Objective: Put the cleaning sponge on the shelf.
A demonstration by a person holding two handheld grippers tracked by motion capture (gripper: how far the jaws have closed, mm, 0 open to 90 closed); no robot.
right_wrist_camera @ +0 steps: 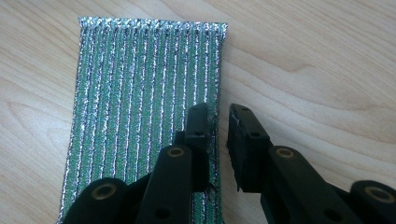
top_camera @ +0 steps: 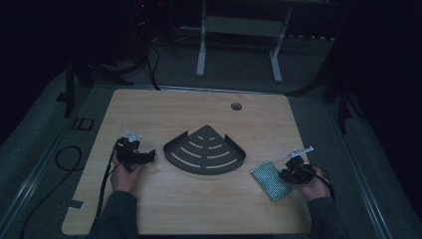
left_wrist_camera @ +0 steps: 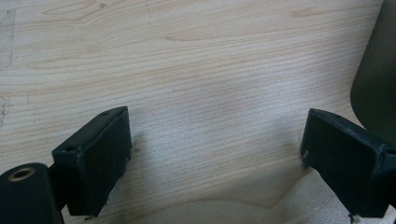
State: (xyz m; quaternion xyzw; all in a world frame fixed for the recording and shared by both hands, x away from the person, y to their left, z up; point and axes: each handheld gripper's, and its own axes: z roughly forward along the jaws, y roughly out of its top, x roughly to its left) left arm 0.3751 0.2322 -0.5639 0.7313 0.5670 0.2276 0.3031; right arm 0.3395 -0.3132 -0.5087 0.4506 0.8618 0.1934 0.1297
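Green-silver ribbed scrub pad (right_wrist_camera: 144,112) lies flat nr tabletop's (top_camera: 199,214) front-right corner, bare wood all round. Right gripper (right_wrist_camera: 218,140) at pad's edge: jaws narrowly apart, one over the edge, nothing clamped. Left gripper (left_wrist_camera: 215,154) wide open, empty, nr left edge. Dark slotted quarter-round metal tray (top_camera: 205,152) centre, empty.

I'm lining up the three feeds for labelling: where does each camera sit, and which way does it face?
High view: above the person's side, looking forward and down on the table; both forearms and grippers show.
Left gripper view: rides the left gripper, facing bare wood between wide-apart fingers.
Right gripper view: rides the right gripper, facing the scouring pad; its fingers stand slightly apart over the pad's edge.
Shared: the high view and the left gripper view both catch the corner shelf.
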